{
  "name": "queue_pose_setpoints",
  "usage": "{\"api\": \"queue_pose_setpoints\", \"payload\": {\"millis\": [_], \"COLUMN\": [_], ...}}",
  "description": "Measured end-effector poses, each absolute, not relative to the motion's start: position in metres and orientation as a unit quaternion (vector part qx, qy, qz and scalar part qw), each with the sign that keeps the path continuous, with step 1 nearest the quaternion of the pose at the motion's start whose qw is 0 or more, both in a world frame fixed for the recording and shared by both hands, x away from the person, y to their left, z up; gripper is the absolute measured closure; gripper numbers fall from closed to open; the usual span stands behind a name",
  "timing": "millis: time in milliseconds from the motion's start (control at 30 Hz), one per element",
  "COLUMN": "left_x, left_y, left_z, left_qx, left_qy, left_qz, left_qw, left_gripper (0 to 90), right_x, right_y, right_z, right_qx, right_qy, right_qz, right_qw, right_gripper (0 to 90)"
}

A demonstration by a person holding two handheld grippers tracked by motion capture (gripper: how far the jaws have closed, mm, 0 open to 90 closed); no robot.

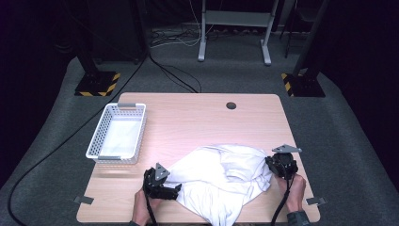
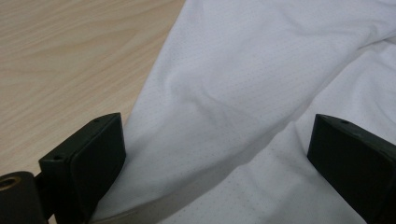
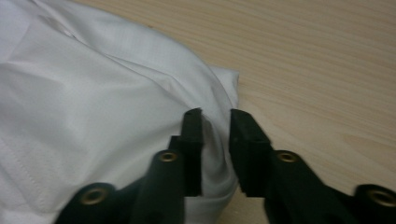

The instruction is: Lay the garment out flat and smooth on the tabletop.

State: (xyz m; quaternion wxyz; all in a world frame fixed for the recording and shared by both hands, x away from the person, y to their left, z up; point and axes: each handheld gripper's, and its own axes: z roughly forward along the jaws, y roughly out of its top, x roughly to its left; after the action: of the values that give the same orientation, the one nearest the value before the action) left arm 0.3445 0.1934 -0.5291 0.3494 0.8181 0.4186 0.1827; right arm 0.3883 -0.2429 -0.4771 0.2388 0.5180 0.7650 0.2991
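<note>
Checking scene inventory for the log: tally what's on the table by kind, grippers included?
White garment: 1
White basket: 1
Grippers: 2, the left gripper and the right gripper
Total: 4

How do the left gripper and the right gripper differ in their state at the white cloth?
The left gripper has its jaws wide apart, with the white cloth lying loose between them; the right gripper has its jaws close together, with a fold of cloth in the narrow gap. The left one sits at the cloth's left edge, the right one at its right edge. Both are black and rest low over the wooden table.
</note>
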Motion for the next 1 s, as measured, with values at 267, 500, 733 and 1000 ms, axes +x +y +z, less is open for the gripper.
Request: {"api": "queue_pose_setpoints", "payload": {"millis": [267,500,733,1000], "left_x": [0.345,0.348,0.348,0.348], "left_y": [0.161,0.154,0.154,0.154], "left_z": [-0.517,-0.529,-0.529,-0.529], "left_qx": [0.814,0.827,0.828,0.828], "left_qy": [0.404,0.400,0.398,0.398], "left_qz": [0.188,0.178,0.175,0.176], "left_qw": [0.372,0.355,0.354,0.354], "left_gripper": [2.2,4.1,4.0,4.0], "right_x": [0.372,0.373,0.394,0.437], "right_y": [-0.198,-0.189,-0.202,-0.216], "right_z": [-0.482,-0.503,-0.491,-0.466], "right_qx": [0.478,0.466,0.474,0.496], "right_qy": [0.796,0.807,0.799,0.773], "right_qz": [0.326,0.309,0.303,0.307], "right_qw": [0.177,0.187,0.213,0.250], "right_gripper": [36.0,71.9,84.4,83.5]}}
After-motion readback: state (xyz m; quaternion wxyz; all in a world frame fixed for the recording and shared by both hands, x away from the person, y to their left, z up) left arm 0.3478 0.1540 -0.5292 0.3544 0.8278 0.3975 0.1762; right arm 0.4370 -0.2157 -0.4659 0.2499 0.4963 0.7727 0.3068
